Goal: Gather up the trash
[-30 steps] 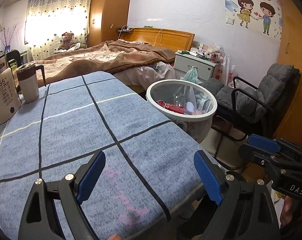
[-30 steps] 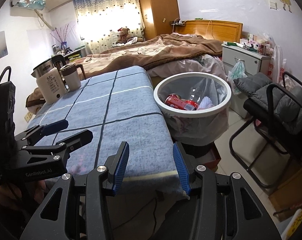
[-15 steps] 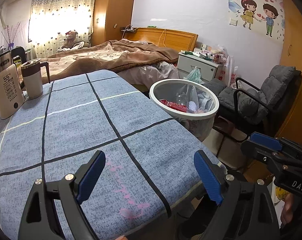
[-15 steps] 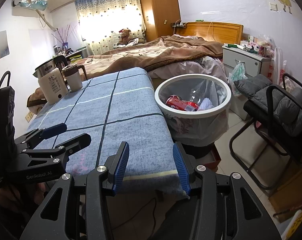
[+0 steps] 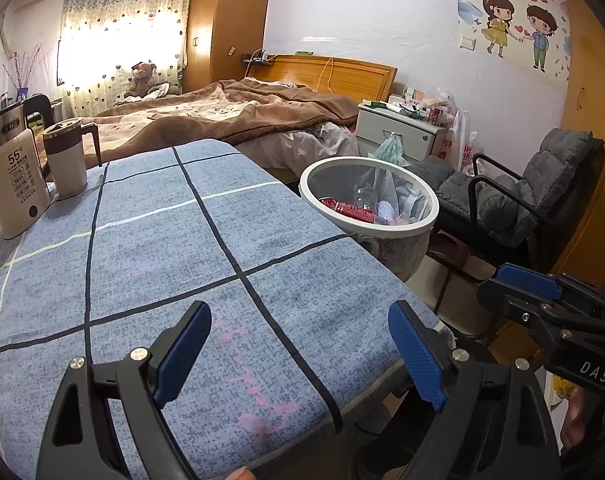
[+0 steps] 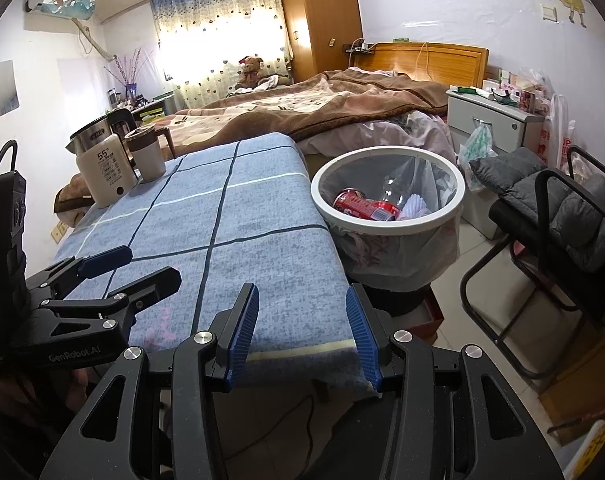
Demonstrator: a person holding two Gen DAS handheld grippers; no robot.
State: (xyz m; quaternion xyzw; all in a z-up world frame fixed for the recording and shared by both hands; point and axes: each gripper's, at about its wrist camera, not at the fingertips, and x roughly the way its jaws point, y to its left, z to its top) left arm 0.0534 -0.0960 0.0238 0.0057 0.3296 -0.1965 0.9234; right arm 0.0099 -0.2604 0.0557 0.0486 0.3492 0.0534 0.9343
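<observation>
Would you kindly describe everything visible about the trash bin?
The bin is round with a white rim and a thin translucent liner bag hanging over its sides. It stands upright beside the table, right of it, near the bed. Inside lie a red can, a clear bottle and white paper. Neither gripper touches it.

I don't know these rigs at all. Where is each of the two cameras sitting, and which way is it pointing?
Left wrist view: sits on the left gripper, facing across the blue checked tablecloth toward the bed; its own open fingers, a fingertip at the bottom edge and the right gripper show.
Right wrist view: sits on the right gripper at the table's near edge, facing the same way; its open fingers and the left gripper show.
Both share the white trash bin holding a red can, and the kettle.
</observation>
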